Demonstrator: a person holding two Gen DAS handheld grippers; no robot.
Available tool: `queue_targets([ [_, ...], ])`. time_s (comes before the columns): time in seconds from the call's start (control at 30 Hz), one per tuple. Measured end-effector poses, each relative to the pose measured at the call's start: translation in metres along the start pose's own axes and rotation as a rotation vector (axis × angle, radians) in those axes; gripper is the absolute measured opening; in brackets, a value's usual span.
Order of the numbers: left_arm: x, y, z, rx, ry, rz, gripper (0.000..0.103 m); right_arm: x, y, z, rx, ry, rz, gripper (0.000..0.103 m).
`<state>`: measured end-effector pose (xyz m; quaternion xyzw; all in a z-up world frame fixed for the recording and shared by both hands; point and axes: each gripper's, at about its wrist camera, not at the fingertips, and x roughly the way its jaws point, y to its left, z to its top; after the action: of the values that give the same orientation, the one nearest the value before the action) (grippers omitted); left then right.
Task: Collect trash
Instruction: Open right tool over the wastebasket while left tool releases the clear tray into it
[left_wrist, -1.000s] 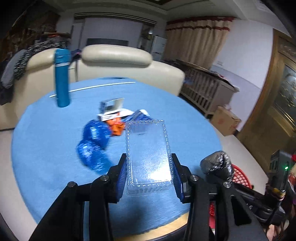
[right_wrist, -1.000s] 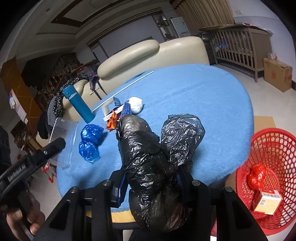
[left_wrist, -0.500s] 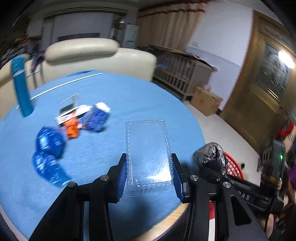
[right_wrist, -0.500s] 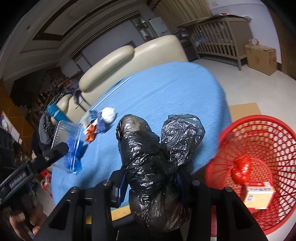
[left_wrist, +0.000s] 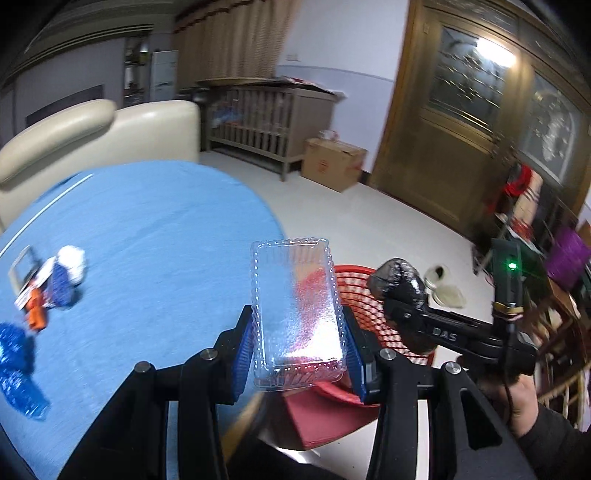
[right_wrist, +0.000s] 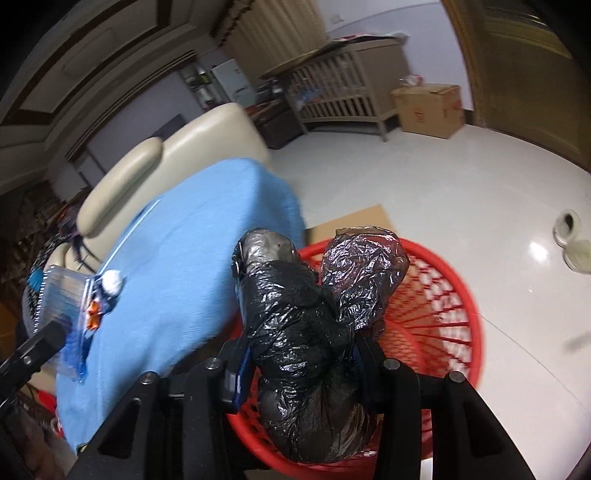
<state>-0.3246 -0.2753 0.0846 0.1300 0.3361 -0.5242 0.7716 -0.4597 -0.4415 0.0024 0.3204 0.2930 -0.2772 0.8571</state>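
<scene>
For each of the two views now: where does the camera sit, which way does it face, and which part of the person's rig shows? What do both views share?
Left wrist: behind the left gripper, facing the clear plastic tray it clamps; the right gripper appears too.
Right wrist: behind the right gripper, facing down past its black bag at the floor.
Shared: red basket, blue table, tray, bag.

Clear dimpled plastic tray (left_wrist: 297, 306), crinkly glossy black bag (right_wrist: 314, 317) (blue matt tablecloth (left_wrist: 147, 236)).
</scene>
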Motion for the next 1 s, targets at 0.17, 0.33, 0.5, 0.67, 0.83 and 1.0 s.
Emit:
queue_targets([
  [0.17, 0.016, -0.023, 0.007, 0.051, 0.026, -0.038, 0.046, 0.001, -0.02, -0.001, 0.031, 0.016, -0.015, 0.048],
  [0.33, 0.035, -0.032, 0.016, 0.076, 0.05, -0.052, 0.046, 0.005, -0.029, -0.002, 0.054, 0.026, -0.009, 0.048],
  [0.5, 0.043, -0.041, 0.018, 0.078, 0.069, -0.057, 0.046, 0.01, -0.03, -0.004, 0.069, 0.039, -0.01, 0.048],
  [0.67, 0.045, -0.049, 0.017, 0.08, 0.086, -0.056, 0.046, 0.018, -0.033, 0.002, 0.105, 0.05, -0.027, 0.075],
  [0.83, 0.054, -0.049, 0.018, 0.077, 0.106, -0.061, 0.046, 0.007, -0.044, 0.008, 0.137, -0.005, -0.064, 0.075],
  [1.0, 0.064, -0.053, 0.018, 0.088, 0.137, -0.065, 0.047, -0.01, -0.057, 0.011, 0.184, -0.057, -0.084, 0.075],
])
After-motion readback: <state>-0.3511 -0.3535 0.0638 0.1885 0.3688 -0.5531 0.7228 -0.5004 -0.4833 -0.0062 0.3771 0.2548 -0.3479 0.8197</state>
